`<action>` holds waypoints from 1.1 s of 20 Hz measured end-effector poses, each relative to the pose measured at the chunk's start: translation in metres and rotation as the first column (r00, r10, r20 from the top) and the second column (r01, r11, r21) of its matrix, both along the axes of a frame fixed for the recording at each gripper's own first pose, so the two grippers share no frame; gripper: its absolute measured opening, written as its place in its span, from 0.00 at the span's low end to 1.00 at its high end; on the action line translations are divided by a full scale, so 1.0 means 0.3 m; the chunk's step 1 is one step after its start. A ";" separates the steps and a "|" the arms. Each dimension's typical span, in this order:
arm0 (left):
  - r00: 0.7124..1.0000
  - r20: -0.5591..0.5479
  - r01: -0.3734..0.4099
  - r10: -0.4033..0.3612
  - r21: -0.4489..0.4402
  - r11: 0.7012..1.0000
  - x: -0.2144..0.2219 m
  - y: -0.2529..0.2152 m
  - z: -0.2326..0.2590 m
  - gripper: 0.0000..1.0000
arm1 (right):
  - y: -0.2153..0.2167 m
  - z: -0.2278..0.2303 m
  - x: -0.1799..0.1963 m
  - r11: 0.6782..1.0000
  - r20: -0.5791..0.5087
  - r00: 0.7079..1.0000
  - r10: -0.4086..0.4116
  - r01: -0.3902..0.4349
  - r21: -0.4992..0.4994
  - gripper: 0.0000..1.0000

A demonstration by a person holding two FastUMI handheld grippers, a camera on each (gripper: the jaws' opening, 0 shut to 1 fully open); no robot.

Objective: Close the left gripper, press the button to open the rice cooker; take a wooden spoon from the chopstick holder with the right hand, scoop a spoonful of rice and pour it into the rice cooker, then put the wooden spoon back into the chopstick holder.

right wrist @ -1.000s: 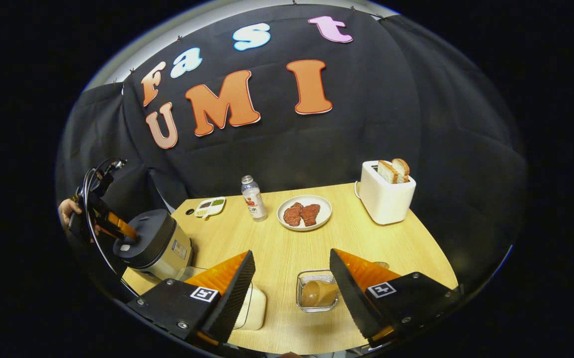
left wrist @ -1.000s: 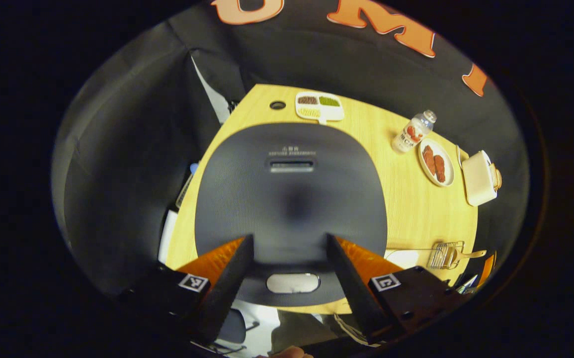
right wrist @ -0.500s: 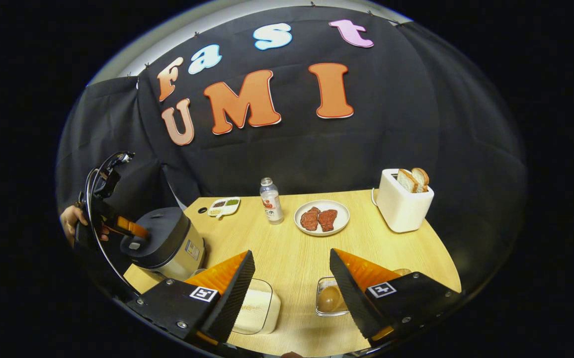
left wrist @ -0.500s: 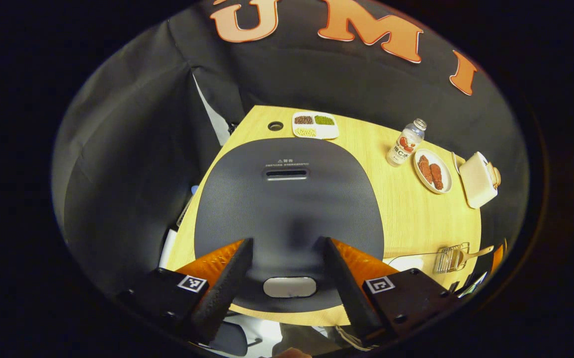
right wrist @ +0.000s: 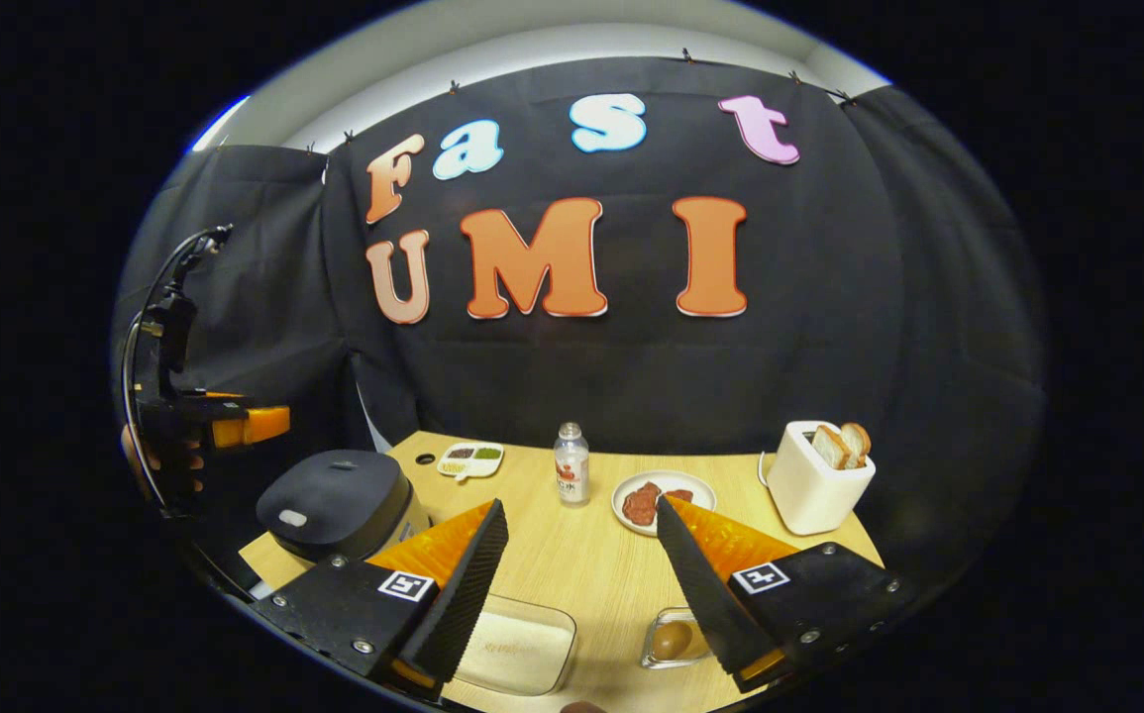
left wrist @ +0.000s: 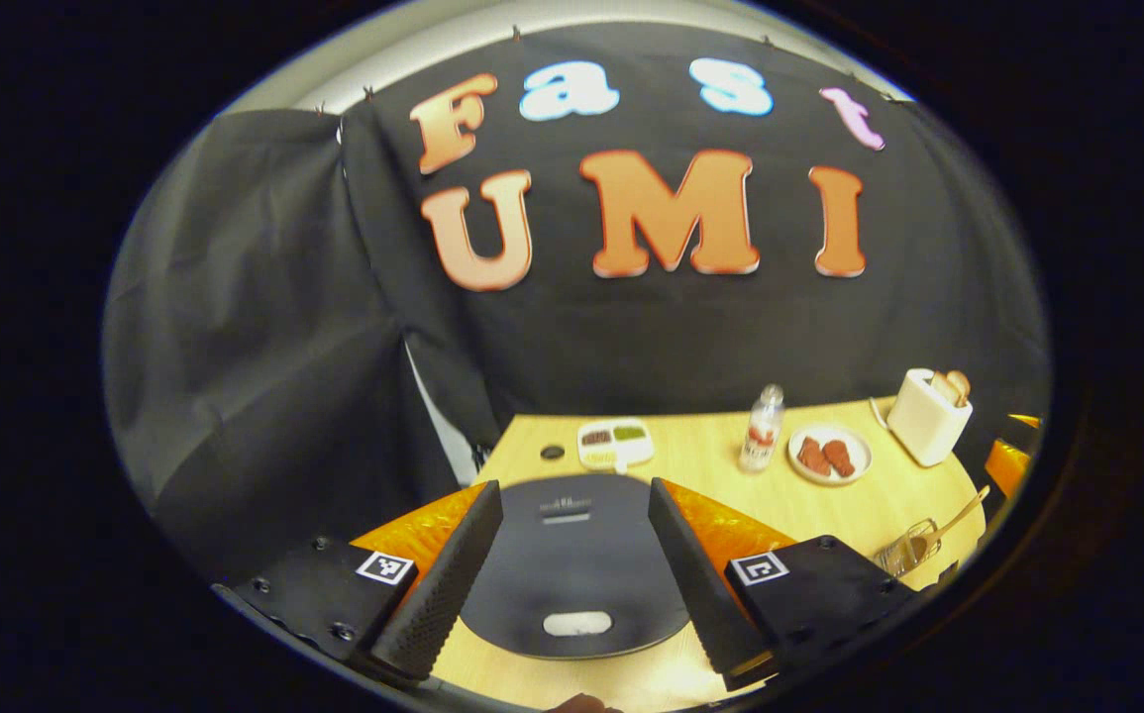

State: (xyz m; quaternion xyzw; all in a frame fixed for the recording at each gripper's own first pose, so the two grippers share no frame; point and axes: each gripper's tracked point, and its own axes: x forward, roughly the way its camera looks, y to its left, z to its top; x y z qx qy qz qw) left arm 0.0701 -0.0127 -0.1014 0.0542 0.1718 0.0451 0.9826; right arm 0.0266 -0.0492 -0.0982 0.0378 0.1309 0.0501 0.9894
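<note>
Cooker button (left wrist: 576, 623) between open jaws

Nothing legible here: the rice cooker (left wrist: 572, 555) lid marking and the bottle (right wrist: 571, 463) label are too blurred.

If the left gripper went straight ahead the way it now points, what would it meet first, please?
Probably the booth wall: the left gripper points level, above the rice cooker, though depth is unclear.

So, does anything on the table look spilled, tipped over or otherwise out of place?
Nothing stands out. The rice cooker sits flat with its lid down, the bottle is upright, the meat lies on its plate, and the bread stands in the toaster.
</note>
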 end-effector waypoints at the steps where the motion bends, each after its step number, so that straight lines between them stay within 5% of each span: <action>1: 0.999 0.052 0.013 -0.014 0.004 1.000 -0.020 -0.024 0.055 1.00 | 0.016 0.034 0.006 1.000 0.030 1.000 -0.001 0.001 -0.005 0.94; 9: 0.942 0.330 0.078 -0.065 -0.025 0.997 -0.193 -0.078 0.266 1.00 | 0.205 0.101 0.021 0.989 0.149 0.983 0.110 -0.094 -0.112 0.95; 22: 0.917 0.398 0.035 -0.026 -0.016 0.999 -0.270 0.010 0.320 1.00 | 0.213 0.283 0.055 0.998 0.281 0.957 0.065 -0.056 -0.040 1.00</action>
